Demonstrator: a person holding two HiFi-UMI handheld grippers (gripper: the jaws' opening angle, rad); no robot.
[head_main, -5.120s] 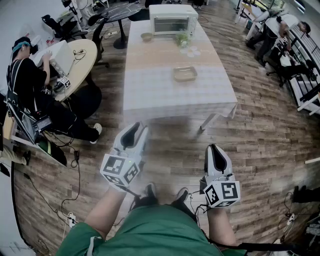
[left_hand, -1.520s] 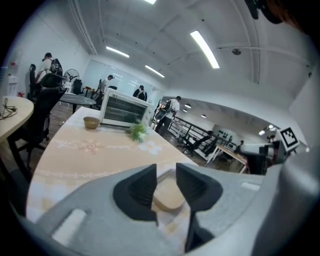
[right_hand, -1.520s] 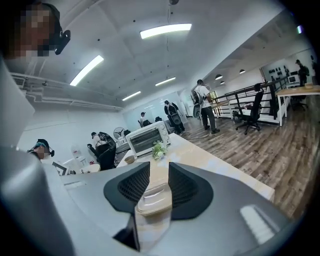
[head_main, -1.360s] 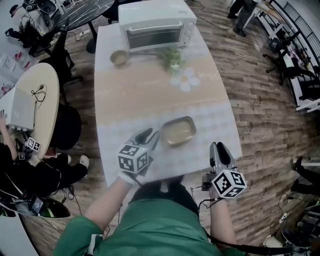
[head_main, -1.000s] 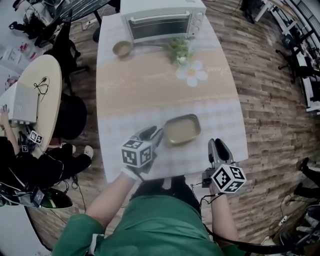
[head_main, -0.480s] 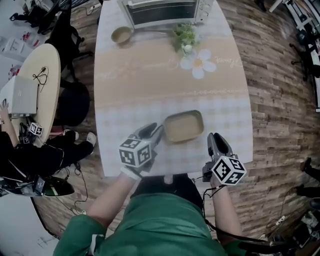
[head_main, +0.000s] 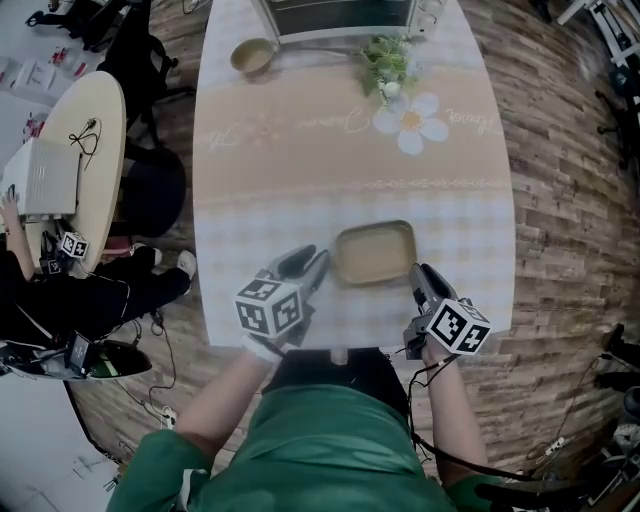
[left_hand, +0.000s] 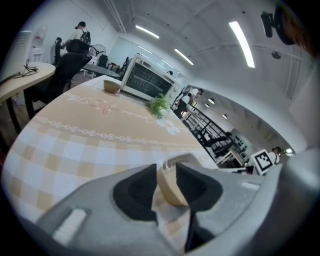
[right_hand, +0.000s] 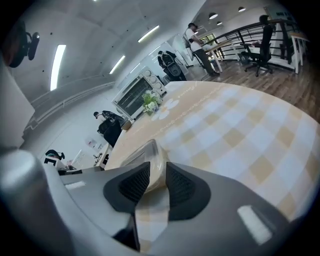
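Tray: the tray (head_main: 375, 253) lies flat on the checked end of the table (head_main: 300, 170), near the person's edge, with a gripper at each short end.
Left gripper: the left gripper (head_main: 313, 258) is at the tray's left end. Its own view shows the jaws a little apart, with the tray's corner rim in the gap and cloth visible below it. I see no firm clamp.
Right gripper: the right gripper (head_main: 418, 270) is at the tray's right end. Its jaws also stand slightly apart, with the rim sitting in their mouth.
Done, as I judge it: both grippers have reached the tray and are lined up on opposite rims.
Left, as I judge it: neither pair of jaws has closed on the rim, and the tray sits fully on the cloth, not raised.
Far end: an oven (head_main: 340, 15), a bowl (head_main: 252, 55) and a plant (head_main: 388, 62) stand well apart from the tray.
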